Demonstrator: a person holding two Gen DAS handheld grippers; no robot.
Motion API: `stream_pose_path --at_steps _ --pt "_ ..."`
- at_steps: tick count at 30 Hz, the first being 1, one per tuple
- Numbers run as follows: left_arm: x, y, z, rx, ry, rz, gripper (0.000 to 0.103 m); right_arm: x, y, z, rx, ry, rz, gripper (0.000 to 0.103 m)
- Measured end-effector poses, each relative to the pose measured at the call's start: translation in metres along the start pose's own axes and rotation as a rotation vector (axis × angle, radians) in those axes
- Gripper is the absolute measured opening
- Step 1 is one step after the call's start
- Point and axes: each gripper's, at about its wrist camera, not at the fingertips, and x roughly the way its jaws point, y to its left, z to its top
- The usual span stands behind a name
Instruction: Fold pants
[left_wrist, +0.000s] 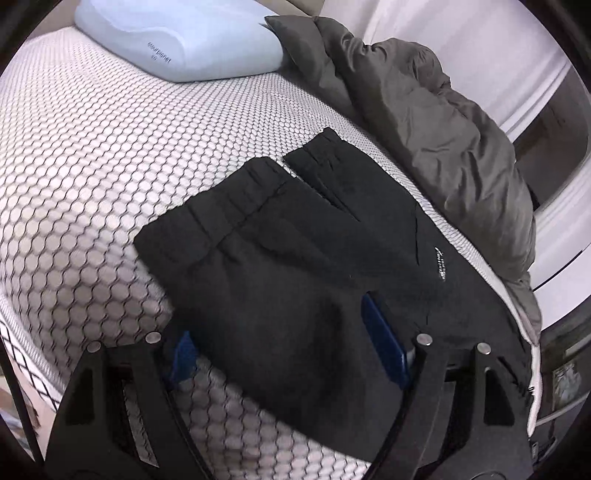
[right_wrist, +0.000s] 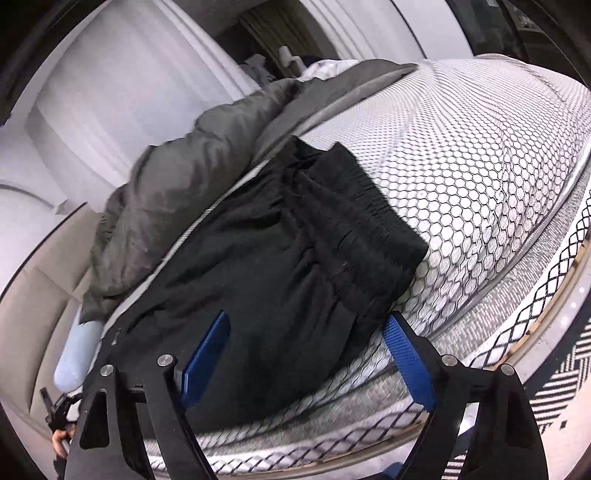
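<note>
**Pants half folded, both tongs spread over the near end**

While the pants (left_wrist: 295, 251) lie on the bed (left_wrist: 92, 166) with the waistband far from the camera, the left view shows the left tongs (left_wrist: 291, 354) spread wide, one blue pad at each side of the near fabric and none pinching it. The cloth bulges up between the pads, so it sits inside the opening without being clamped. Two waistband edges lie side by side, a narrow slit of bed between them, which suggests one lengthwise fold is roughly made but not squared. A pillow (left_wrist: 192, 40) rests at the far end of the bed, and a grey duvet (left_wrist: 436, 133) is bunched just beside the pants.

From the right view, the right tongs (right_wrist: 306, 358) also stand apart, one pad over the black cloth and the other at its edge over the bed. The pants (right_wrist: 295, 240) lie near the bed's side, touching the duvet (right_wrist: 177, 184).

My reading is that the step in hand is taking hold of the near end for the crosswise fold. Next, both tongs need to close on all layers together, then lift and carry that end toward the waistband without dragging the lower layer.
</note>
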Motion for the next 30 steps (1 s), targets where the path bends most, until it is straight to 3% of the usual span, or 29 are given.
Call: stream_pose_path --at_steps 3,4,5,6,9,14,20,22,30 --pt "0.005 0.000 0.003 -0.009 -0.016 0.011 0.055 0.009 -0.004 0.006 0.032 -0.007 -0.010 0.080" --pt "0.007 0.001 0.003 -0.023 -0.027 0.008 0.047 0.011 -0.005 0.008 0.040 -0.020 -0.021 0.073" --pt "0.007 0.003 0.003 -0.035 -0.034 0.005 0.029 0.013 -0.005 0.010 0.046 -0.032 -0.036 0.055" --pt "0.007 0.006 0.001 -0.051 -0.039 0.002 0.017 0.012 -0.005 0.011 0.055 -0.048 -0.054 0.047" --pt "0.000 0.019 -0.002 -0.111 -0.067 -0.038 0.005 0.002 -0.005 0.010 0.041 -0.071 -0.055 0.030" --pt "-0.022 0.026 -0.013 -0.113 -0.107 -0.045 0.001 -0.020 -0.008 0.009 0.054 -0.087 -0.024 0.012" --pt "-0.025 0.039 -0.015 -0.135 -0.067 -0.045 0.001 -0.041 -0.011 0.007 0.040 -0.084 -0.003 0.011" --pt "-0.031 0.035 -0.012 -0.122 -0.089 -0.048 0.001 -0.042 -0.015 0.009 0.069 -0.084 0.011 0.011" --pt "-0.053 -0.012 0.034 -0.035 -0.175 -0.073 0.001 -0.068 0.025 0.041 0.009 -0.242 0.056 0.011"
